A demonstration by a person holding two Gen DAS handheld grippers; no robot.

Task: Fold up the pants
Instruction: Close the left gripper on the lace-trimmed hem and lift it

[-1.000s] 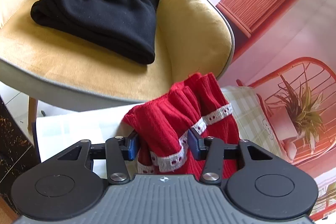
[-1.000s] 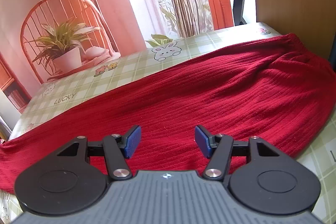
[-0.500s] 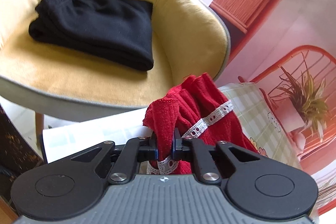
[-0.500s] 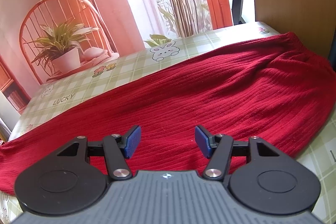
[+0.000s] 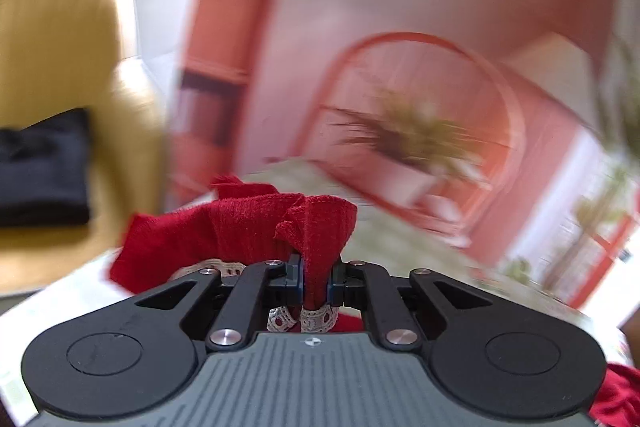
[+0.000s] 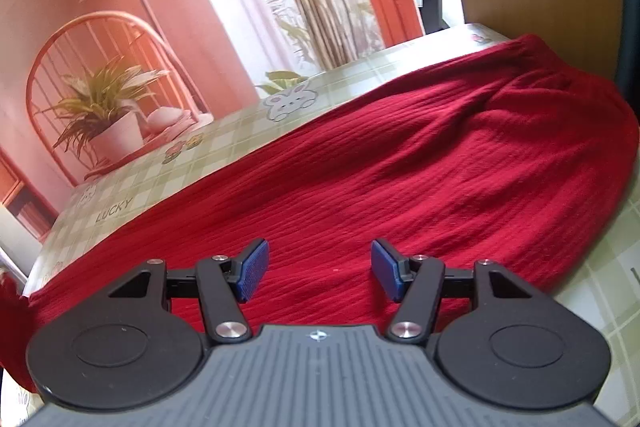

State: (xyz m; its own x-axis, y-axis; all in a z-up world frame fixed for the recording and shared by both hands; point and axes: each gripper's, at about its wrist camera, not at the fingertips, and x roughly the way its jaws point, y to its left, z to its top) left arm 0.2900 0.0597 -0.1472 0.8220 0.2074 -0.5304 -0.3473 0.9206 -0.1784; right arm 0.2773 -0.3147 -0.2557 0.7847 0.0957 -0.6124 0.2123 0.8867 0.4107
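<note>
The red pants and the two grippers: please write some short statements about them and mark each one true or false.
1. The left gripper is shut on a bunched end of the red pants. True.
2. The right gripper is clamped on the pants. False: its jaws stand open above the fabric and nothing is between the pads.
3. The pants lie spread over a green checked tablecloth with a rabbit print. True.
4. White lace trim shows on the pants just behind the left gripper's pads. True.
5. A folded black garment lies on the table beside the red pants. False: it lies on the seat of a yellow chair.
</note>
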